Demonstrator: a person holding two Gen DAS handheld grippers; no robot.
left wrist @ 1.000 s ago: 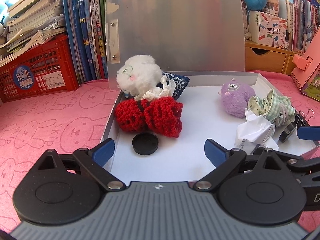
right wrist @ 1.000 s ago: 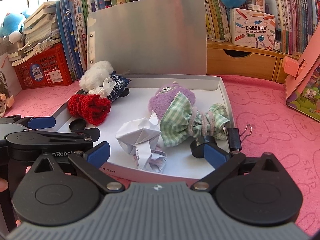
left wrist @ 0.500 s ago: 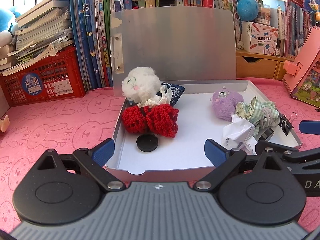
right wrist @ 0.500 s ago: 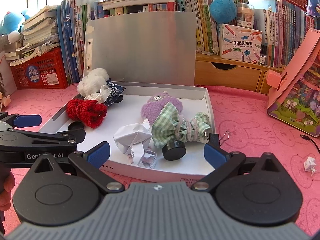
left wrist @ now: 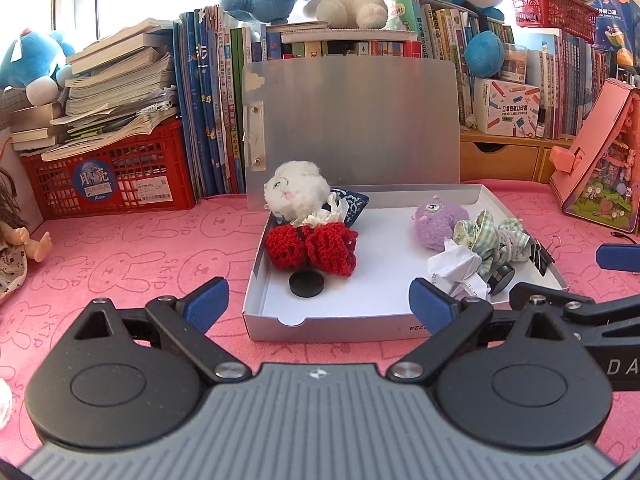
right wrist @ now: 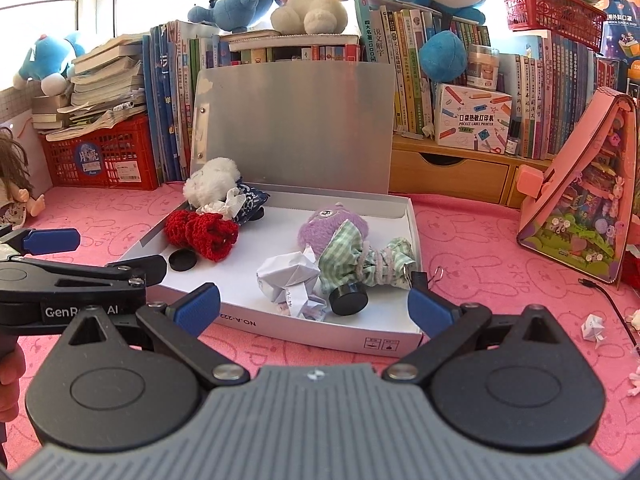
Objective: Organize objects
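Pink worktop (left wrist: 140,264) carries the white box (left wrist: 340,326), toys and crumpled paper (right wrist: 290,276) inside. I've backed both tongs, left tongs (left wrist: 318,294) and right tongs (right wrist: 314,302), away, spread and empty; lid closing seems next.

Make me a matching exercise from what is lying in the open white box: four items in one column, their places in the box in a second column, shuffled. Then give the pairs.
Items
1. white plush toy
2. red crocheted piece
3. crumpled white paper
4. black binder clip

Places (seen from the left wrist)
A. at the right wall of the white box, beside the green checked cloth
B. far left corner, against the raised lid
C. near right part, just in front of the purple plush toy
D. left side, just behind the flat black disc

Pairs: 1-B, 2-D, 3-C, 4-A
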